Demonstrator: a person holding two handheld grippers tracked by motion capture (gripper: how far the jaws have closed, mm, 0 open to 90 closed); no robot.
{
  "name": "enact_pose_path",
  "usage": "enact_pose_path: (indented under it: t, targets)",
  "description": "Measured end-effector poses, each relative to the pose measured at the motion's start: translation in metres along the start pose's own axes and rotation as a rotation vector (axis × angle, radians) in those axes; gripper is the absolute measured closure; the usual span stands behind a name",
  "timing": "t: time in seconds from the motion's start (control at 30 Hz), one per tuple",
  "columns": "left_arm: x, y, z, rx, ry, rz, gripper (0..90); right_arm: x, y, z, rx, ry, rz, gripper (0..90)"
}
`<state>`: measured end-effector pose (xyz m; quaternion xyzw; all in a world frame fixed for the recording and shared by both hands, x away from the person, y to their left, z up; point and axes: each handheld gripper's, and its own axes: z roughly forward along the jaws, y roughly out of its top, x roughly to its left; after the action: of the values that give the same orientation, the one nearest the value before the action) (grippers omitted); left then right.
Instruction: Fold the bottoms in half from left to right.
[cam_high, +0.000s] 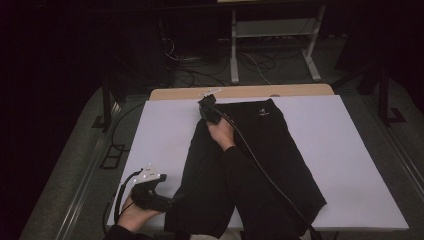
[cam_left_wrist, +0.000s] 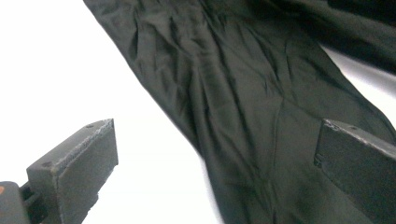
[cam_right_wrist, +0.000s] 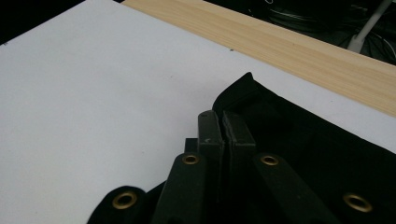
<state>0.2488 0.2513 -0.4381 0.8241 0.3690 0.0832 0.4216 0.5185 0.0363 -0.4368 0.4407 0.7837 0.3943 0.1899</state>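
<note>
Right claw (cam_right_wrist: 223, 122) clamped on black fabric shorts' (cam_high: 260, 160) far waistband, left claw (cam_left_wrist: 210, 172) open at near left hem: bite the hem fully, then pull taut over white bench (cam_high: 350, 165).

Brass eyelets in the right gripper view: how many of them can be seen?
4. One sits at the lower left, one left of the shut jaws, one right of them, one at the lower right. The black garment may hide others.
</note>
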Motion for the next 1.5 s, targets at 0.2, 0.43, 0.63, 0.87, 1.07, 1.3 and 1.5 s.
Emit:
enact_pose_path:
  t: [0.2, 0.43, 0.63, 0.87, 1.07, 1.3, 1.5]
  targets:
    - [0.004, -0.007, -0.006, 0.014, -0.012, -0.019, 0.0, -0.001, 0.001, -0.003, -0.008, -0.005, -0.003, 85.9]
    - [0.007, -0.015, -0.011, 0.035, -0.031, -0.023, 0.1, -0.004, 0.001, -0.005, -0.011, -0.009, -0.005, 85.9]
    - [0.011, -0.021, -0.014, 0.034, -0.106, -0.04, 7.6, -0.005, 0.0, -0.006, -0.014, -0.013, -0.002, 85.8]
    - [0.011, -0.026, -0.01, 0.055, -0.136, -0.03, 16.2, -0.005, 0.0, -0.005, -0.015, -0.013, -0.004, 85.8]
    - [0.008, -0.024, -0.007, 0.053, -0.17, -0.043, 29.0, -0.005, 0.0, -0.005, -0.011, -0.012, -0.007, 85.8]
    - [0.009, -0.023, -0.007, 0.078, -0.193, -0.078, 55.6, -0.005, 0.0, -0.006, -0.012, -0.009, -0.007, 85.8]
    - [0.01, -0.022, -0.005, 0.101, -0.173, -0.092, 77.8, -0.004, -0.001, -0.005, -0.013, -0.007, -0.009, 85.8]
